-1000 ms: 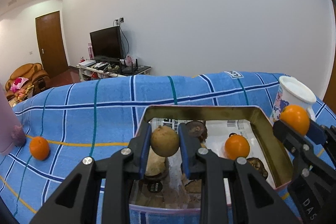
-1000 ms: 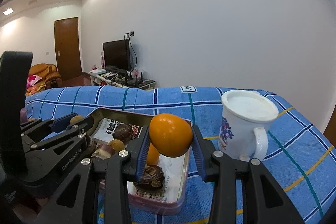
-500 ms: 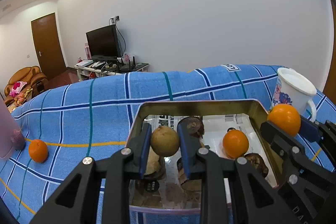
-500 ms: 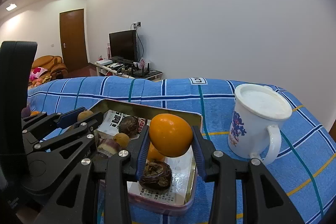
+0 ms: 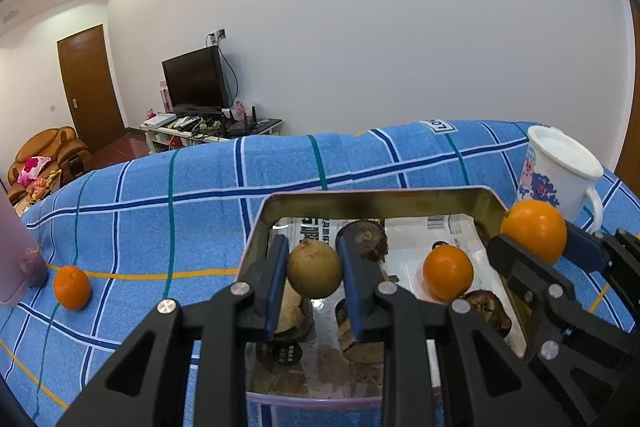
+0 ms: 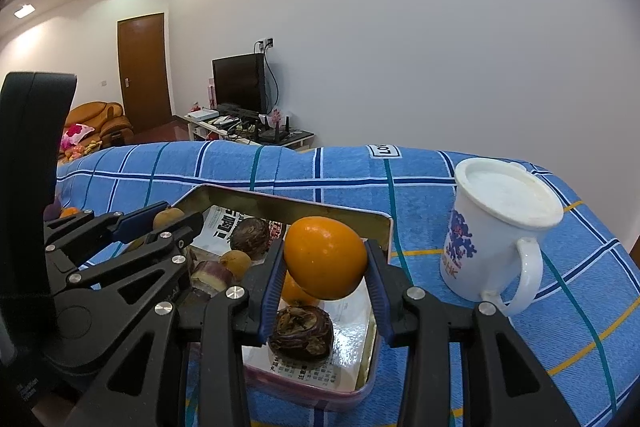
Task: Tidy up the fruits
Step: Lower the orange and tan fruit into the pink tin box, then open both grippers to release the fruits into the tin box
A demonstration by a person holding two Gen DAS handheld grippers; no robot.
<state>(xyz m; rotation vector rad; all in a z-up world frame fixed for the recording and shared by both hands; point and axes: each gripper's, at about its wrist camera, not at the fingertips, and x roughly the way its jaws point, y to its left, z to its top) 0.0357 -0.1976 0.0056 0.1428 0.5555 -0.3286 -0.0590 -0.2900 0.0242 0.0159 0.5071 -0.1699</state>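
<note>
Left tongs (image 5: pixel 314 277) around brown fruit (image 5: pixel 315 270), right tongs (image 6: pixel 326 269) around orange (image 6: pixel 325 257), over tin (image 5: pixel 376 197).

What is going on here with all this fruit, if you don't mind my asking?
A person is sorting fruit with a tool in each hand. The left tool grips a small brown fruit and the right tool grips an orange, both held above a metal tin that already holds some fruit. Another orange lies on the blue cloth.
</note>
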